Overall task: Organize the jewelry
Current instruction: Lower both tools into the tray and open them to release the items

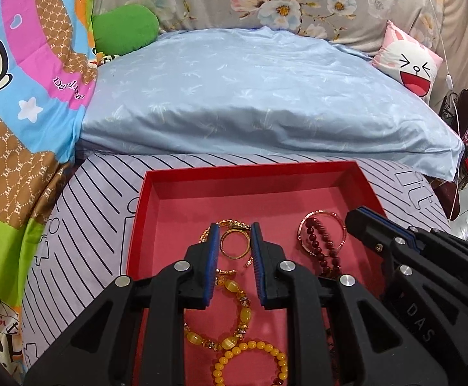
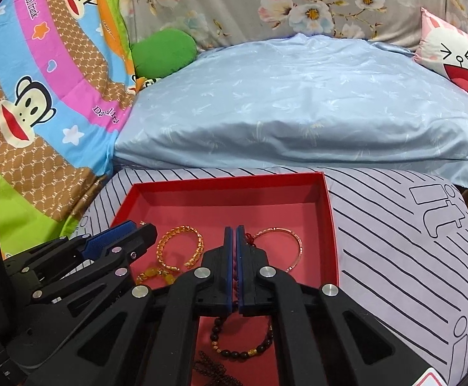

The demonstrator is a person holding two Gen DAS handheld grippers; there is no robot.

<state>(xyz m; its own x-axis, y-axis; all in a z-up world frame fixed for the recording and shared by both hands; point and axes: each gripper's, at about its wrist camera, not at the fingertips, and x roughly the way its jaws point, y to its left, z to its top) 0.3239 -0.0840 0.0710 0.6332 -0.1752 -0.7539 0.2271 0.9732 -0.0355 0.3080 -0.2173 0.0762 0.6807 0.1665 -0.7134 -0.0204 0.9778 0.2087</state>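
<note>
- One red tray (image 1: 182, 189) sits on the striped bed sheet (image 1: 82, 234), holding two gold bangles, three yellow-beaded bracelets and dark bead strands.
- Left hand-held gripper (image 1: 234, 234): parted, empty, straddling one gold ring bangle (image 1: 234, 244).
- Right hand-held gripper (image 2: 235, 238): pressed together, apparently pinching a red bead strand (image 2: 249, 237).

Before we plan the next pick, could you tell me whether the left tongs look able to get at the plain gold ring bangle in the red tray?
Probably yes. The left tongs are open, with the plain gold ring bangle showing between their tips in the red tray. Nothing covers it, though another gold bracelet lies close.
</note>
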